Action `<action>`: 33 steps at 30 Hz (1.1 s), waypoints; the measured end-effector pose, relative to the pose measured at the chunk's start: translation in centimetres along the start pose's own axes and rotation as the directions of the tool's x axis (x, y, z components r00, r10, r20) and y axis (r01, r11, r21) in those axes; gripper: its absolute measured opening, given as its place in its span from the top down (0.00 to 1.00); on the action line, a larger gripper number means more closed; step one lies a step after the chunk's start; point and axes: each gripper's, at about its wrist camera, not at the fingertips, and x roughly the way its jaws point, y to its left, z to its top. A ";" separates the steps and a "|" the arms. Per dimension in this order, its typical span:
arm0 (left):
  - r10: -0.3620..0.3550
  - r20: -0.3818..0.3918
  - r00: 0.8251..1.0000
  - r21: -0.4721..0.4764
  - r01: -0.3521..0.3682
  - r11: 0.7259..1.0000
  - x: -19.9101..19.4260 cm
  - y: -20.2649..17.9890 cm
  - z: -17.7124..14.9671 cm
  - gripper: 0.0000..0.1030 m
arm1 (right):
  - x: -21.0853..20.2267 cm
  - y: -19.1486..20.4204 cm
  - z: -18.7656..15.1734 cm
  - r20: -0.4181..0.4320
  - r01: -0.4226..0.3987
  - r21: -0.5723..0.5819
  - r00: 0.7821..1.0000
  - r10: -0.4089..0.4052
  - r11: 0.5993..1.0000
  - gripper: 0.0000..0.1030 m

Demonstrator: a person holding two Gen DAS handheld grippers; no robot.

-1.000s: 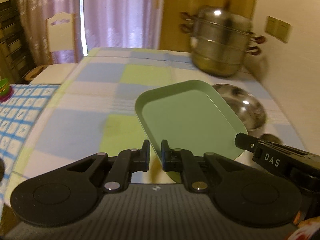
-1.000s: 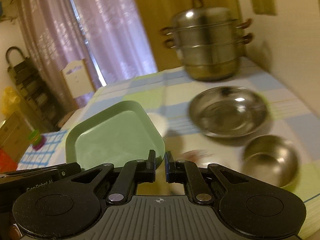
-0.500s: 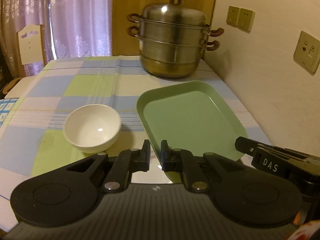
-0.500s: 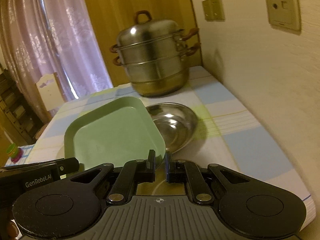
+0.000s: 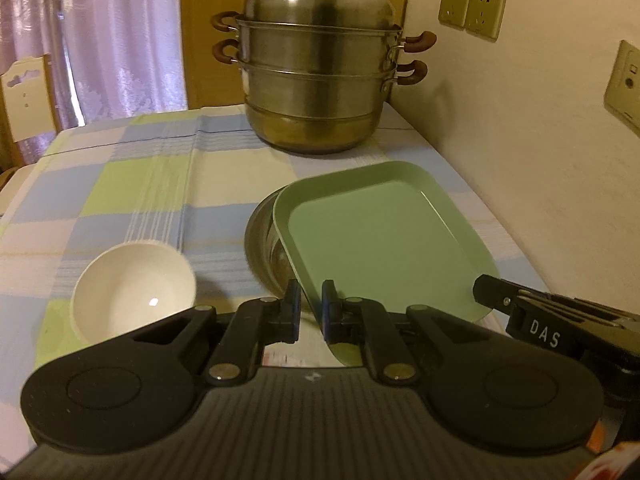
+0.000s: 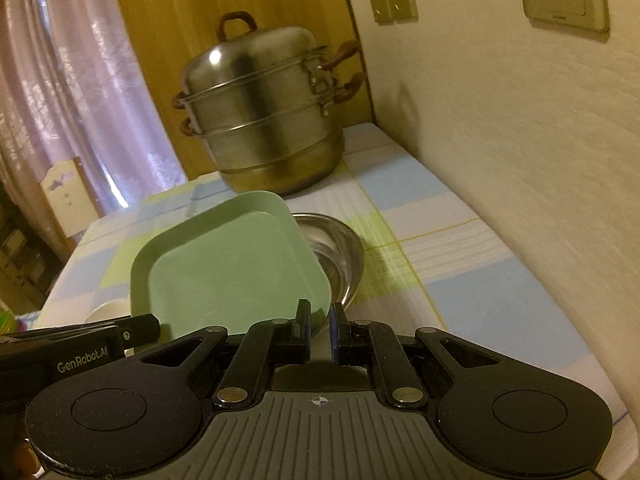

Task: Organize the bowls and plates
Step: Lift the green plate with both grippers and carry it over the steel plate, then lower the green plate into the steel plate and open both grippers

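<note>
Both tongs, left gripper (image 5: 311,306) and right gripper (image 6: 320,330), clench the near rim of the green plate (image 5: 384,236), which is carried over a steel bowl (image 6: 340,252). Below lies a checked tablecloth (image 5: 120,184) with a white bowl (image 5: 134,286) and steamer pot (image 5: 320,68); the cream wall (image 6: 520,160) carries sockets (image 5: 470,10), and lilac curtains (image 5: 100,40) hang behind.

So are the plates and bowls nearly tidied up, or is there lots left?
Nothing looks stacked yet. In hand: the left gripper and right gripper both clamp the near edge of the green plate, holding it over the steel bowl. Left: set the plate down, then sort the white bowl, sitting alone on the tablecloth.
</note>
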 end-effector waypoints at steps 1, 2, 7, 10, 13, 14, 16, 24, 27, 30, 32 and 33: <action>-0.005 -0.007 1.000 0.003 0.005 1.000 0.7 0.2 0.5 0.91 | 0.6 -0.1 0.2 -0.005 0.006 0.007 1.000 -0.006 1.000 0.91; -0.008 -0.013 1.000 0.006 0.008 1.000 1.4 0.4 0.9 0.91 | 1.2 0.0 0.5 -0.011 0.011 0.014 1.000 -0.011 1.000 0.91; -0.027 -0.052 0.998 0.019 0.029 0.999 5.0 1.6 2.9 0.91 | 4.6 0.4 1.8 -0.033 0.041 0.040 0.999 -0.040 0.998 0.91; -0.039 -0.083 0.996 0.031 0.042 0.999 6.8 1.9 3.5 0.91 | 6.3 0.6 2.1 -0.054 0.063 0.050 0.997 -0.060 0.997 0.91; -0.050 -0.116 0.992 0.031 0.054 0.998 8.5 2.3 3.9 0.91 | 7.8 0.5 2.3 -0.086 0.083 0.067 0.993 -0.078 0.994 0.91; -0.054 -0.125 0.991 0.028 0.058 0.998 8.9 2.4 4.0 0.91 | 8.3 0.5 2.4 -0.093 0.090 0.070 0.992 -0.083 0.993 0.91; -0.060 -0.148 0.987 0.024 0.064 0.998 9.8 2.6 4.1 0.91 | 9.0 0.4 2.4 -0.110 0.103 0.071 0.989 -0.095 0.992 0.91; -0.065 -0.205 0.977 0.029 0.072 0.997 12.4 2.9 4.2 0.91 | 11.2 -0.1 2.5 -0.171 0.131 0.095 0.979 -0.113 0.987 0.91; -0.066 -0.222 0.973 0.025 0.074 0.997 13.1 3.0 4.3 0.91 | 11.6 -0.1 2.5 -0.192 0.139 0.100 0.974 -0.118 0.985 0.91; -0.061 -0.238 0.969 0.027 0.070 0.997 13.6 3.0 4.1 0.91 | 12.1 -0.2 2.4 -0.214 0.145 0.102 0.969 -0.121 0.984 0.91; -0.055 -0.243 0.968 0.032 0.065 0.997 13.9 2.9 4.1 0.91 | 12.3 -0.4 2.4 -0.226 0.147 0.104 0.967 -0.120 0.984 0.91; -0.050 -0.246 0.968 0.035 0.061 0.998 14.0 2.9 4.1 0.91 | 12.4 -0.4 2.4 -0.231 0.146 0.103 0.966 -0.119 0.984 0.91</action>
